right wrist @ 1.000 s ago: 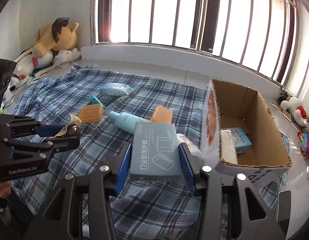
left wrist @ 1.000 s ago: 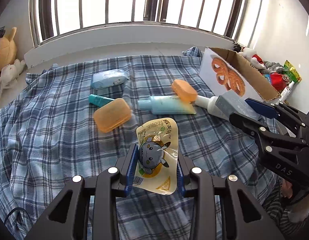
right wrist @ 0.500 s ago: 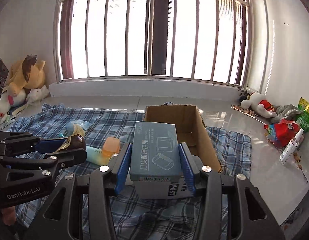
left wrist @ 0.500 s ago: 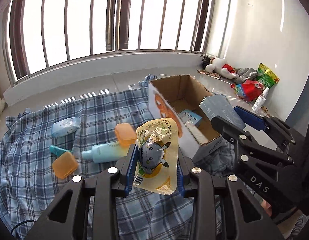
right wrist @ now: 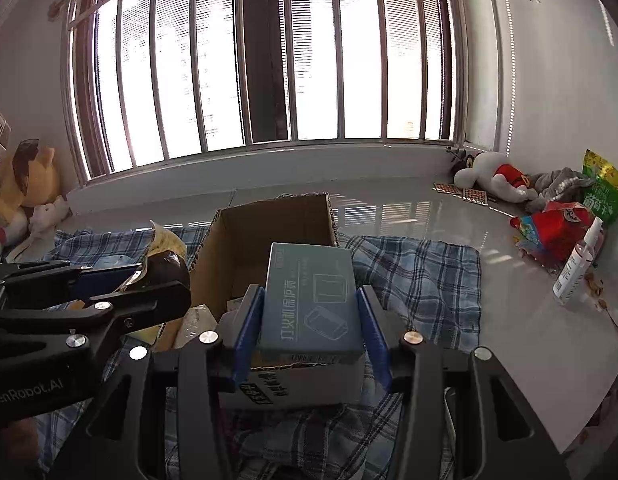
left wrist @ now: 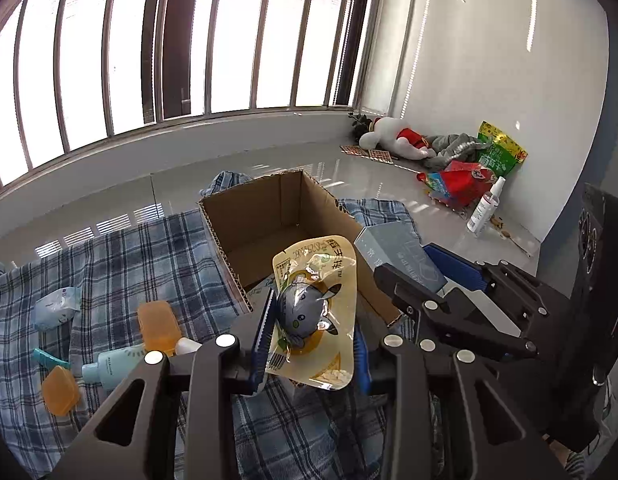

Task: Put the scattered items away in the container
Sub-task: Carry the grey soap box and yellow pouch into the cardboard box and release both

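1. Both grippers have swung from the scattered items toward the cardboard box (left wrist: 269, 216), which now sits square ahead of them and nearer than a second ago.
2. The left gripper (left wrist: 311, 322) is clamped on a yellow snack pouch (left wrist: 315, 304), held over the box's near corner.
3. The right gripper (right wrist: 311, 320) is clamped on a grey-blue carton (right wrist: 311, 300), poised over the box's near rim; both loads look ready to drop in.
4. Left behind on the plaid cloth (left wrist: 121, 252): two orange cases (left wrist: 159, 326), a teal bottle (left wrist: 109, 368) and a pale wipes pack (left wrist: 55, 307).
5. Beyond, glossy floor runs to a barred window (right wrist: 269, 60); plush toys (right wrist: 493, 178) and snack bags lie in the right corner.
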`<action>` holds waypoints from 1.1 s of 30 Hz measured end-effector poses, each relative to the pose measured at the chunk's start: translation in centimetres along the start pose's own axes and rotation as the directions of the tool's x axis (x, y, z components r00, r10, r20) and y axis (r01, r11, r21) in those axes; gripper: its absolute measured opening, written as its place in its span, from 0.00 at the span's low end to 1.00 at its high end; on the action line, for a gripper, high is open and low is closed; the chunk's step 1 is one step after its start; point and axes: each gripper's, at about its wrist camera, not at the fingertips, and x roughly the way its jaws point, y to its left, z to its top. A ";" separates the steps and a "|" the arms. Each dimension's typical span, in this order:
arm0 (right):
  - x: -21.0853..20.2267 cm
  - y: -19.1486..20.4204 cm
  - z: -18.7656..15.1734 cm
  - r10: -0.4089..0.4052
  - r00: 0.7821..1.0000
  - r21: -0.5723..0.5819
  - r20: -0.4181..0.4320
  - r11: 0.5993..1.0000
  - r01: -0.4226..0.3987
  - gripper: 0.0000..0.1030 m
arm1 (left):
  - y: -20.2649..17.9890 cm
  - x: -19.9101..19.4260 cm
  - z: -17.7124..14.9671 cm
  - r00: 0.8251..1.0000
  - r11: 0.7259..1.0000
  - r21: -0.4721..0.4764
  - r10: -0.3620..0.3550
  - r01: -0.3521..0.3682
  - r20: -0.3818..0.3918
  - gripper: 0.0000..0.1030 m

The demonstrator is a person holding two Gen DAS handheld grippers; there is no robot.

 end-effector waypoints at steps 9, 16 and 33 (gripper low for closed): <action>0.4 0.7 -0.7 -0.011 1.000 -0.078 -0.007 0.997 0.010 0.44 | 0.9 3.0 2.8 0.997 1.000 -0.001 -0.028 0.028 -0.072 0.35; 1.1 1.2 -0.8 -0.004 1.000 -0.098 -0.024 0.995 0.002 0.44 | 0.8 4.6 2.0 0.994 1.000 0.015 0.028 -0.027 -0.108 0.36; -0.4 3.1 -1.0 0.006 1.000 -0.093 0.012 0.996 -0.004 0.52 | 4.8 -2.5 -1.1 0.988 0.986 -0.067 0.156 -0.155 0.004 0.82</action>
